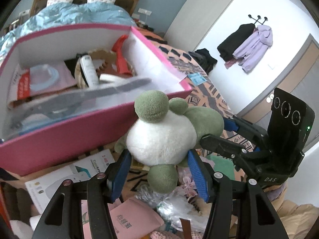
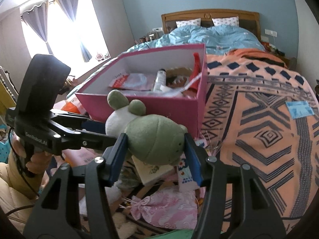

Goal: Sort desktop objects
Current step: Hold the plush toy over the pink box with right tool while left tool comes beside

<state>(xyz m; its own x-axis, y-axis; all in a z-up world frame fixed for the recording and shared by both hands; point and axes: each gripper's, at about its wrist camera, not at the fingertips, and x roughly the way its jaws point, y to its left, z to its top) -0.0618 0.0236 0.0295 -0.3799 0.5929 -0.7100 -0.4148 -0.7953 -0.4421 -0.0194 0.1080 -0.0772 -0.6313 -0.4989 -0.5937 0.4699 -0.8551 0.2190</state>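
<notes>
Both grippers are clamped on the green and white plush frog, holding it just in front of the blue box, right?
Not quite: the box is pink, not blue, as the right wrist view shows. The rest holds: the left gripper and the right gripper both grip the plush frog just in front of it.

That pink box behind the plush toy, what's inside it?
The pink box holds a white tube, a red item, a red-and-white packet and a toothed wooden piece. Whatever lies beneath them is covered.
</notes>
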